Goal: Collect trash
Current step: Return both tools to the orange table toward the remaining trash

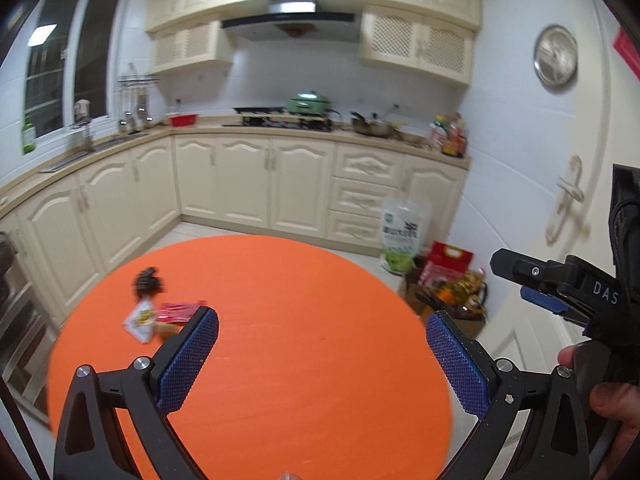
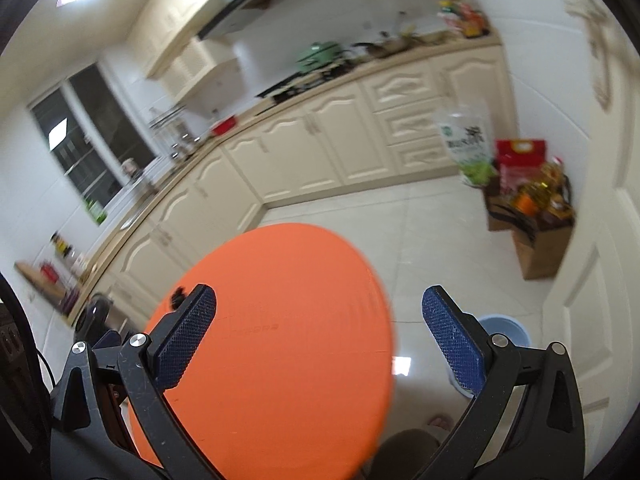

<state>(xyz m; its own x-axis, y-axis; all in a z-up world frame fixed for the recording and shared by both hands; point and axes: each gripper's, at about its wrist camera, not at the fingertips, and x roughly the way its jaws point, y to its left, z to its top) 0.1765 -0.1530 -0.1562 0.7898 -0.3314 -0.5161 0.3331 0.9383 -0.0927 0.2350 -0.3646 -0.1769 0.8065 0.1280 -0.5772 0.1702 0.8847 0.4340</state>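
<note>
Hovering over the round orange surface (image 1: 280,320), the left gripper (image 1: 322,334) has its jaws spread wide and empty; the wrappers (image 1: 158,318) and a dark scrap (image 1: 148,280) lie just beyond its left jaw. The right gripper (image 2: 320,316) also gapes empty.

Both wrist views look down from above across the orange table (image 1: 300,320) toward the kitchen cabinets (image 2: 320,140).

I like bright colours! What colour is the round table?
Orange table, clearest in the left wrist view.
</note>
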